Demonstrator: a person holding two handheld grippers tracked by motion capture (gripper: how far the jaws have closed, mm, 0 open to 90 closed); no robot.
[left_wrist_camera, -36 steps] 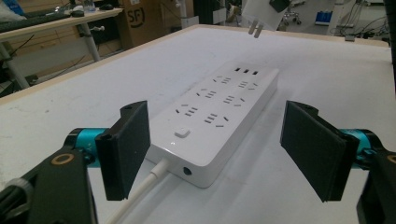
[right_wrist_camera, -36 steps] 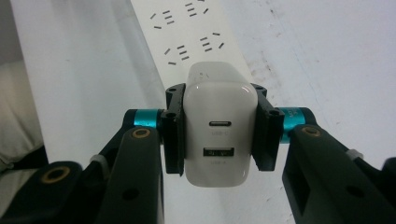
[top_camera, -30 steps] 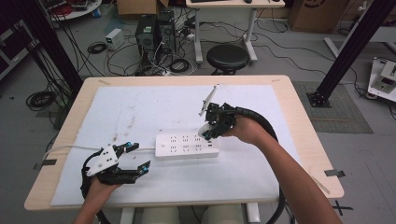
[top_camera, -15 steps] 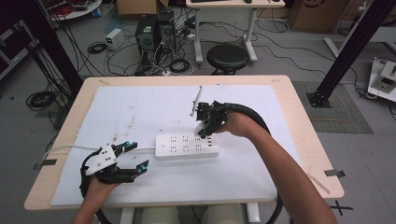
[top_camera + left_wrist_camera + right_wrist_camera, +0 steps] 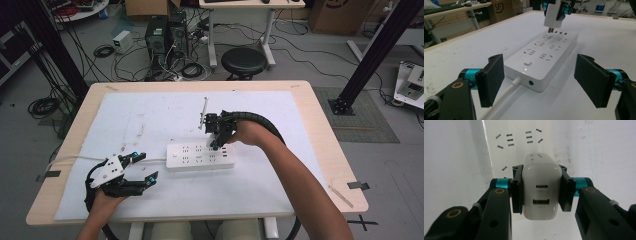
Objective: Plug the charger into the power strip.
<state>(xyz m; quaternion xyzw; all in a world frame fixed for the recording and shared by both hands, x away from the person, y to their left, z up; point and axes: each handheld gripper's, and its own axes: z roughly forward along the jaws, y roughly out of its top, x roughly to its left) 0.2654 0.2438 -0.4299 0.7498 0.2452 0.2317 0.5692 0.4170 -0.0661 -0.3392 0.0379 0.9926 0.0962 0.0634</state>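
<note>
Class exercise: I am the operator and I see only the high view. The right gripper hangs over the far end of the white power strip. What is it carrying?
Observer: A white charger, clamped between both jaws of the right gripper.
Operator: Is it plugged in yet?
Observer: No. In the left gripper view its prongs hang just above the power strip.
Operator: And the left gripper?
Observer: The left gripper is open, its jaws either side of the strip's cable end, touching nothing.
</note>
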